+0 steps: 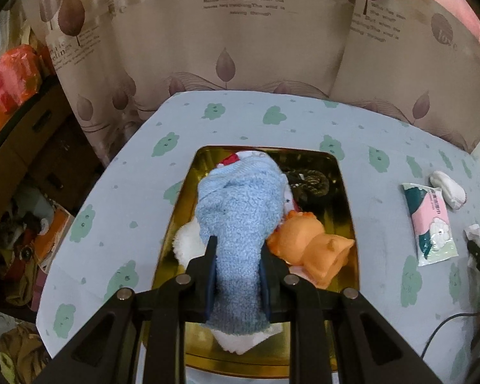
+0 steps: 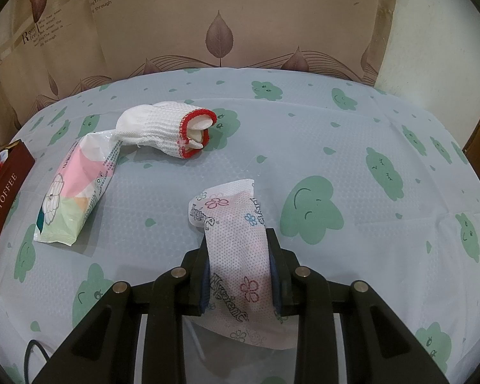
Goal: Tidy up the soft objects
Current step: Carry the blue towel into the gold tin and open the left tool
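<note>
My left gripper is shut on a fluffy light-blue sock, which hangs over the gold tray. Inside the tray lie an orange rubber toy, a white fluffy piece and a dark rope coil. My right gripper is shut on a white packet printed with flowers, just above the tablecloth. A rolled white glove with a red cuff and a pink-and-green tissue pack lie on the table to the left of it. Both are also in the left wrist view, the glove and the tissue pack.
A dark red toffee box stands at the left edge of the right wrist view. The table has a blue cloth with green clouds and backs onto a leaf-print curtain. Cardboard boxes and clutter fill the floor to its left. A black cable trails at the right.
</note>
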A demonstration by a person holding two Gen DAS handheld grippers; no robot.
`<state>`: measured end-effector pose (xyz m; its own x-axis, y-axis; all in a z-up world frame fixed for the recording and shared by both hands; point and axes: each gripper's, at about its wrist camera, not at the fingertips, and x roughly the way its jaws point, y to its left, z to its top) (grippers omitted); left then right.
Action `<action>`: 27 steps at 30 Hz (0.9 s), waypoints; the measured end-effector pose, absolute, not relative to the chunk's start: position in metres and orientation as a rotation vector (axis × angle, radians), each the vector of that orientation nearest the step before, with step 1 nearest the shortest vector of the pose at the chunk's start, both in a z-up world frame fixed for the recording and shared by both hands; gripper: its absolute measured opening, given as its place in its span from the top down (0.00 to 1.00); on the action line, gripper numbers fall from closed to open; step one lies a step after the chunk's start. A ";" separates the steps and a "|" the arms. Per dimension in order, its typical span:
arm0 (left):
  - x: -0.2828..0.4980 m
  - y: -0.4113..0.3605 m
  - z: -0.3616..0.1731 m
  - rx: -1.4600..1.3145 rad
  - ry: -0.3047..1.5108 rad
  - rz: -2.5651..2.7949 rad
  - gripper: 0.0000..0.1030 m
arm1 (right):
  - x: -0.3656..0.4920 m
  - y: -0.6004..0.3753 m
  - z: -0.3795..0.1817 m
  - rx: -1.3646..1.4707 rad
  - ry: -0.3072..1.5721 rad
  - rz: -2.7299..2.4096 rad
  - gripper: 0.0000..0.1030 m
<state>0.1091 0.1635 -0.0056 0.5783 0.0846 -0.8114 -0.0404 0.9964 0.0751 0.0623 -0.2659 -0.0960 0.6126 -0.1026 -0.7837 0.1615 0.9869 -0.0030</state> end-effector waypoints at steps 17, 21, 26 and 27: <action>0.142 0.180 -0.030 0.036 0.995 0.115 0.78 | 0.062 -0.266 -0.096 0.076 0.898 -0.149 0.72; 0.151 0.178 -0.034 0.060 0.996 0.134 0.75 | 0.062 -0.267 -0.096 0.076 0.899 -0.146 0.72; 0.154 0.174 -0.037 0.057 1.007 0.117 0.69 | 0.061 -0.267 -0.096 0.074 0.899 -0.145 0.71; 0.154 0.174 -0.037 0.052 1.012 0.111 0.68 | 0.062 -0.268 -0.096 0.072 0.899 -0.146 0.71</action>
